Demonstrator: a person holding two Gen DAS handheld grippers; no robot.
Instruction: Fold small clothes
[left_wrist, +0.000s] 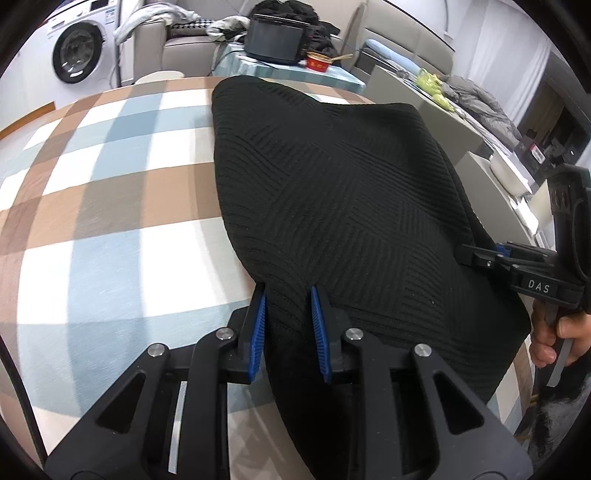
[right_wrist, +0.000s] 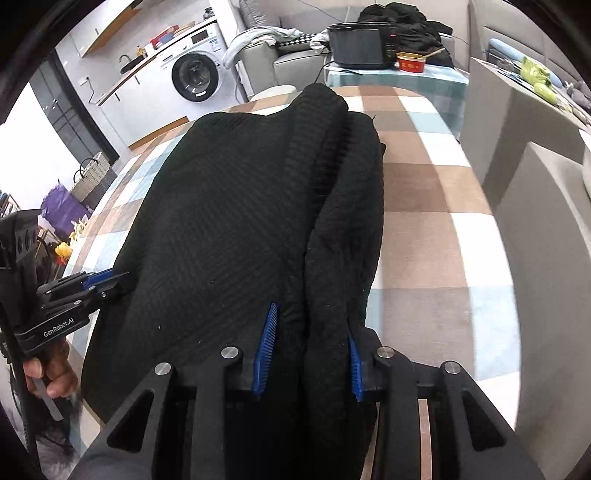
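Observation:
A black ribbed knit garment (left_wrist: 332, 192) lies on the checked tablecloth (left_wrist: 110, 206), its near edge hanging toward me. My left gripper (left_wrist: 288, 291) is shut on the garment's near left edge, cloth bunched between the blue pads. My right gripper (left_wrist: 476, 254) shows at the right of the left wrist view, clamped on the garment's right edge. In the right wrist view the garment (right_wrist: 221, 221) fills the middle, with a thick folded band along its right side. My right gripper (right_wrist: 310, 328) is shut on that band. My left gripper (right_wrist: 110, 278) grips the left edge.
The tablecloth (right_wrist: 436, 229) reaches to the right. Behind the table stand a black appliance (left_wrist: 277, 40) and a red bowl (left_wrist: 319, 62) on a small table, grey sofas with clothes, and a washing machine (left_wrist: 75, 51). A grey counter (right_wrist: 535, 221) stands right.

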